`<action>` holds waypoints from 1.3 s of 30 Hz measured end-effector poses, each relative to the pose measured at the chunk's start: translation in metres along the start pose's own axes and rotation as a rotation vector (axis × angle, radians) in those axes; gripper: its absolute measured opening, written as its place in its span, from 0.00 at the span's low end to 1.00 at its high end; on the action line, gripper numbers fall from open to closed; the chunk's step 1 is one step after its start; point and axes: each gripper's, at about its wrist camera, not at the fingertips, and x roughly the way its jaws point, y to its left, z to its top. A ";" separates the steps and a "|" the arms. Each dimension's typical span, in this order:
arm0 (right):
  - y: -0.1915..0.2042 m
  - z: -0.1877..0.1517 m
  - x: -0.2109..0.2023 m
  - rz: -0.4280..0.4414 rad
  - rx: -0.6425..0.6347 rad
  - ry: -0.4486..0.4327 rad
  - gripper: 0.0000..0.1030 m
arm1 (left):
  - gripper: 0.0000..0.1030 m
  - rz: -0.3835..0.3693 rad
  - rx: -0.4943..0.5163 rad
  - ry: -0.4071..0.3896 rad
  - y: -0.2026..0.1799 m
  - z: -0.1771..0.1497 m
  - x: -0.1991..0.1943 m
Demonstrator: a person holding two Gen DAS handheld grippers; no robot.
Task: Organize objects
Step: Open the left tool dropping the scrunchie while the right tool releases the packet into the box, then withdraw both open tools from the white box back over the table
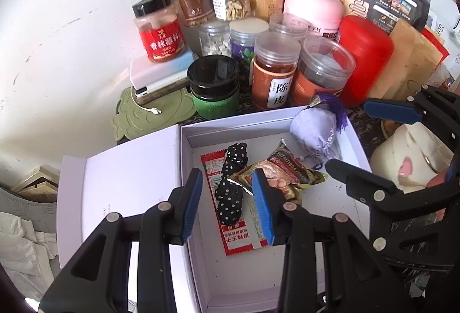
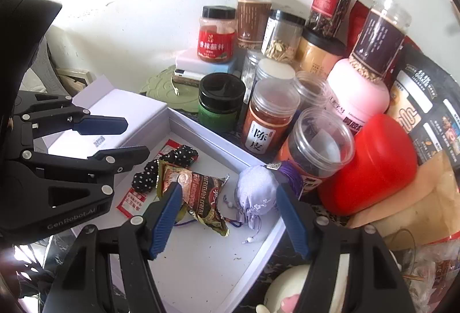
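Over a crowded bench (image 1: 371, 137), my fingers hover above an open white box (image 1: 230, 129) with nothing between either pair. The box's lid (image 1: 126, 183) lies just beyond my left gripper's (image 1: 227, 203) outer finger. Jars (image 2: 270, 117) and a red canister (image 2: 373, 163) crowd the far side, past my fingertips. My left fingers stand apart and empty above a red flat sachet (image 1: 238, 238) and a black polka-dot cloth (image 1: 233, 192) lying on it. My right gripper (image 2: 230, 221), fingers spread wider and empty, frames a brown snack packet (image 2: 201, 195) beside its left finger and a lilac drawstring pouch (image 2: 256, 192), resting in the box corner just inside its right finger.
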 end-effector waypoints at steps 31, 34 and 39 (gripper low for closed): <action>0.026 -0.040 -0.147 -0.053 0.013 -0.144 0.72 | 0.52 0.082 0.011 -0.170 -0.038 -0.052 -0.165; 0.027 -0.049 -0.159 -0.058 0.014 -0.156 0.72 | 0.55 0.096 0.018 -0.186 -0.043 -0.061 -0.179; 0.030 -0.069 -0.179 -0.066 0.023 -0.170 0.72 | 0.57 0.122 0.037 -0.205 -0.059 -0.082 -0.203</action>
